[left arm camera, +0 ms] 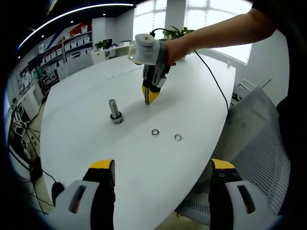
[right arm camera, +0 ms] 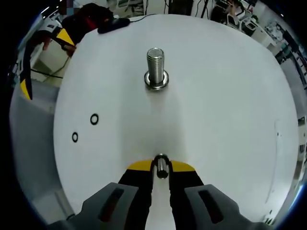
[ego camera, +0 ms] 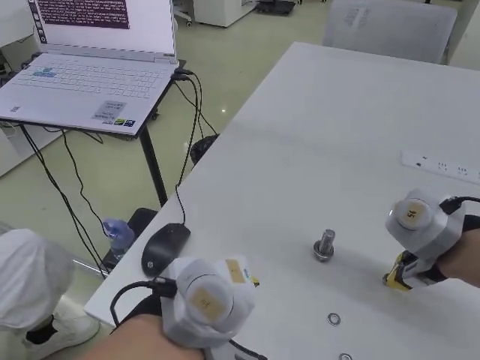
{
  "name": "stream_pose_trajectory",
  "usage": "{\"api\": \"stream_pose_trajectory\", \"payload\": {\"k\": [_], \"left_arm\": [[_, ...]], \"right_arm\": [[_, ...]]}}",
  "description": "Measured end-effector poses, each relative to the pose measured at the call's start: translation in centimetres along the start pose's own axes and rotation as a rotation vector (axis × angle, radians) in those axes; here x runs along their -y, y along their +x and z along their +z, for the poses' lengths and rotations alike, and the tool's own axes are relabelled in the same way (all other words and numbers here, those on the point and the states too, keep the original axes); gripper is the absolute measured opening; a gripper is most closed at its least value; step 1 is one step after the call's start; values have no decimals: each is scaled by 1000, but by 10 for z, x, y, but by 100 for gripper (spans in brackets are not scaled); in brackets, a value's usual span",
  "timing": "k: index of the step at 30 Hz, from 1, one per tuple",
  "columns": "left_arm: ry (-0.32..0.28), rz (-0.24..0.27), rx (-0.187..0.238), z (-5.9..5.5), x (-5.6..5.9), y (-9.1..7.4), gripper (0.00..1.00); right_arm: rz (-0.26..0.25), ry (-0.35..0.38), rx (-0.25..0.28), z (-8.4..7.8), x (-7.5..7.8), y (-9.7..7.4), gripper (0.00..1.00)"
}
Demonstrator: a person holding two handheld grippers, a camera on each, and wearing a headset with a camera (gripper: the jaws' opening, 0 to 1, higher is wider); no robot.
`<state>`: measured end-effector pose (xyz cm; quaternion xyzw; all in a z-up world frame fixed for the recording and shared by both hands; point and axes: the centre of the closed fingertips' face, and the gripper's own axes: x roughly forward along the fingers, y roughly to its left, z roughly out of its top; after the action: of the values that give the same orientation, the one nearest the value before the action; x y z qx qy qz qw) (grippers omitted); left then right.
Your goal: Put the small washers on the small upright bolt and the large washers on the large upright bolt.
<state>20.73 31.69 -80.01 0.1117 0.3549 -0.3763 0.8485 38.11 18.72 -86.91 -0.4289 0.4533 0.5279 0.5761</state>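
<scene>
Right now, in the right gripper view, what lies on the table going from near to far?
The small bolt in the right claw → nearer washer → farther washer → large bolt → mouse.

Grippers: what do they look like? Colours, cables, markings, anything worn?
Both are alike. The left gripper and right gripper have pale grey housings, black jaws with yellow tips, and a yellowish label on the rounded top. A black cable trails from each. The forearms are bare, and there is a dark short sleeve on the right arm.
</scene>
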Motion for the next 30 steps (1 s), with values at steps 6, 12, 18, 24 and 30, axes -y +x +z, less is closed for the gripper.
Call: {"api": "stream_pose_trajectory", "payload": {"k": [6,12,18,24,30], "left_arm": [[2,-9,-4,-1,2,1,78],[6,-17,-11,-2,2,0,77],[7,-13,-9,-1,1,-1,75],[7,-12,-4,-2,1,-2,75],[5,-12,-7,-4,2,-3,75]], "right_arm": [[-1,-1,-6,-1,3,1,13],[-2,-1,-5,0,5,2,14],[-8,-10,3,1,7,4,19],[-4,-18,5,2,7,5,21],[-12,-17,22,5,10,-2,22]]}}
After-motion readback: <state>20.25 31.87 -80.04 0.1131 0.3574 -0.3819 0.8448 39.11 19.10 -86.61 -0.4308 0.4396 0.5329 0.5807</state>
